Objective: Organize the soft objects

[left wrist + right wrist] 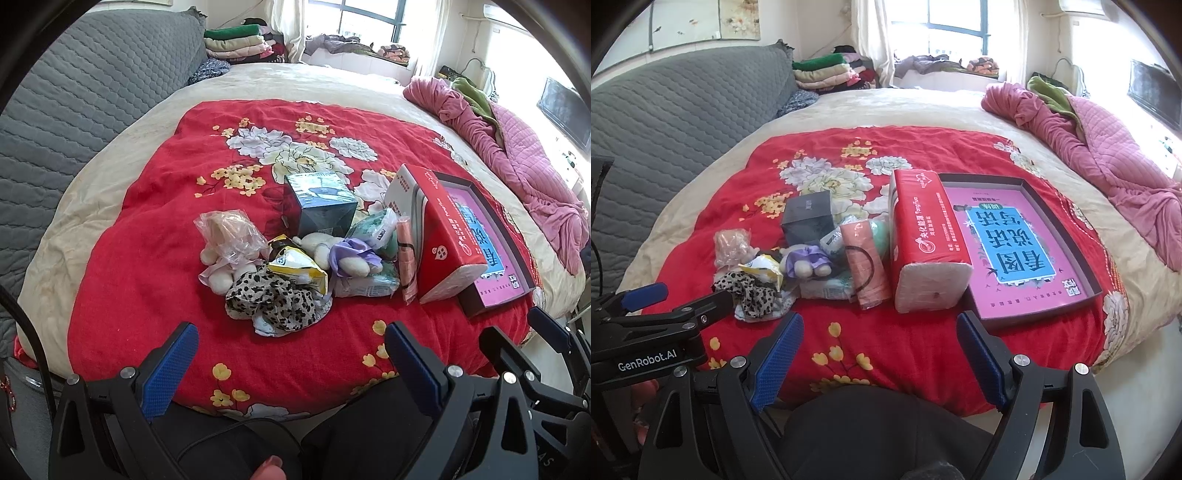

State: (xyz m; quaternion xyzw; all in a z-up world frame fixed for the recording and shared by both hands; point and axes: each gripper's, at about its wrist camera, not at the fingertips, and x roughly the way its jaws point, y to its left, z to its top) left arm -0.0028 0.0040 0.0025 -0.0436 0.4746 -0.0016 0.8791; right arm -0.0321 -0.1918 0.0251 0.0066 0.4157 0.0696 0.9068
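A heap of soft things lies on the red floral blanket (147, 258) straight ahead of the left tongs (291, 354): a leopard-print cloth (269, 299) nearest the fingertips, a yellow-and-white packet (299, 271) resting on its far edge, a cream plush toy with a purple ribbon (340, 254) behind that, and a plush toy in a clear bag (229, 236) off to the left. A dark teal box (319, 203) stands upright beyond the heap. To the right of it lean a green soft pack (373, 229), a pink roll with a black band (406, 258) and a red tissue pack (439, 236), the last one touching a shallow tray holding a pink book (495, 251).

The left tongs hover low over the near edge of the blanket, level and pointing forward, blue pads spread wide apart with nothing between them. The right tongs (881, 350) hang beside them, likewise spread wide and empty, aimed at the gap between the pink roll and the tissue pack; the heap sits ahead and to their left, the tray ahead and to their right. Neither touches anything.

The blanket covers a cream bed (923, 107), with a grey quilted headboard (676, 110) to the left and a crumpled pink quilt (1108, 155) far right.
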